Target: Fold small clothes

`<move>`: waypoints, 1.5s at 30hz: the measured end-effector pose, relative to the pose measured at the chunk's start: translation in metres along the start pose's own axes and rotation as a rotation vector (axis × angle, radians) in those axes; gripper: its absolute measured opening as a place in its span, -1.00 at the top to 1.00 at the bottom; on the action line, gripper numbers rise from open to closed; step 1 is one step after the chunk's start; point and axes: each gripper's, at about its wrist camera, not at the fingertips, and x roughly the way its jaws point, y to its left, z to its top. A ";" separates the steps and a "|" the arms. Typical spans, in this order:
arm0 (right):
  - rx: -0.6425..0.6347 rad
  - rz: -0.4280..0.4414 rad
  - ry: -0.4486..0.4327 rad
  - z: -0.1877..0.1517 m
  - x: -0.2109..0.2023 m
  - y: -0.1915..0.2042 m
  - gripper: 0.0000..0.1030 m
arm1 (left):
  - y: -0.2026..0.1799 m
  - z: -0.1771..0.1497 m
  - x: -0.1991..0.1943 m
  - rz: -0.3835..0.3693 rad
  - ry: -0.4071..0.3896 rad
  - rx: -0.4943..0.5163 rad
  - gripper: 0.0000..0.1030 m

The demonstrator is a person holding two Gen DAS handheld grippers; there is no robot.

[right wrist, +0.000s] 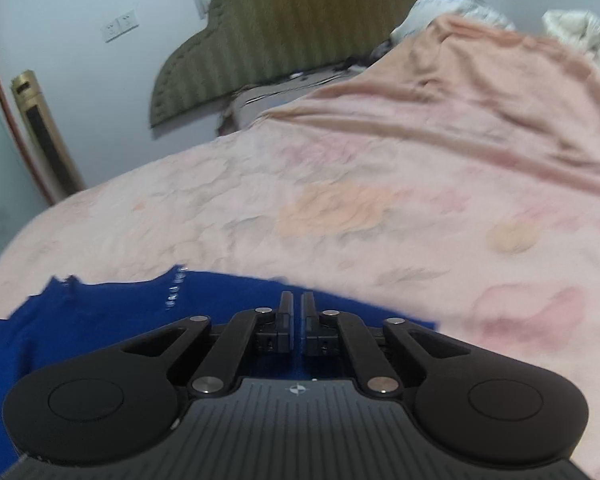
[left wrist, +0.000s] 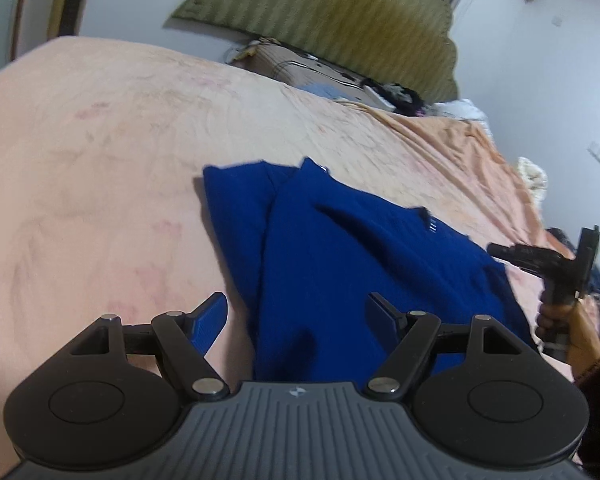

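Peach-pink bedspread (left wrist: 100, 168) with faded floral blotches covers pretty much the whole bed, and that's the work surface. Far left in the right wrist view, a tall gold floor-standing unit (right wrist: 44, 136) is against the white wall, with a wall socket (right wrist: 120, 26) up beside it. An olive-green scalloped headboard (left wrist: 324, 16) sits at the back, and there's a cardboard box (left wrist: 300, 68) plus some dark clutter at its foot. Some whitish bedding (right wrist: 580, 32) is bunched up over at the far right.

The left gripper (left wrist: 296, 316) has its fingers (left wrist: 210, 322) spread wide with nothing between them. The left finger hangs over bare bedspread, the right one over the cloth.

The blue garment (left wrist: 340, 248) lies on the bed in front of it, roughly center, with one layer lapped over another and a small row of pale marks near its far edge. Pretty motion-blurred, so I can't say what kind of garment it is.

The right gripper (right wrist: 298, 308) has its fingers almost pressed together, only a thin slit between them, with blue cloth showing in that slit and below. Can't tell if it's truly pinching the fabric. In the left wrist view it shows at the garment's right edge, held in the right hand (left wrist: 560, 320).
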 end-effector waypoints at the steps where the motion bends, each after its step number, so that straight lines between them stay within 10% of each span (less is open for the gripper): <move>1: 0.007 -0.017 -0.007 0.000 -0.005 -0.001 0.68 | 0.000 -0.004 -0.002 -0.006 0.000 0.004 -0.47; 5: 0.098 0.069 -0.056 -0.012 -0.045 -0.007 0.10 | -0.002 -0.019 -0.005 -0.036 0.032 0.055 -0.45; 8: 0.111 0.106 -0.034 -0.035 -0.082 -0.013 0.09 | -0.004 -0.028 -0.007 -0.050 0.030 0.087 -0.41; 16: 0.243 0.193 0.110 -0.097 -0.133 -0.047 0.10 | -0.002 -0.027 0.007 -0.064 0.039 0.067 0.50; 20: 0.187 0.194 0.121 -0.107 -0.137 -0.035 0.90 | -0.005 -0.024 0.006 -0.049 0.023 0.075 0.87; 27: 0.149 0.139 0.045 -0.097 -0.165 -0.036 0.91 | -0.010 -0.037 -0.040 -0.087 -0.025 0.217 0.89; 33: 0.097 0.107 0.140 -0.106 -0.154 -0.035 0.85 | -0.019 -0.055 -0.027 0.092 0.118 0.475 0.90; 41: 0.019 0.052 -0.009 -0.062 -0.152 -0.005 0.57 | -0.062 0.007 -0.021 0.009 -0.087 0.432 0.70; 45: -0.108 0.096 -0.006 -0.037 -0.102 0.039 -0.17 | -0.090 0.023 0.030 0.019 -0.087 0.392 0.36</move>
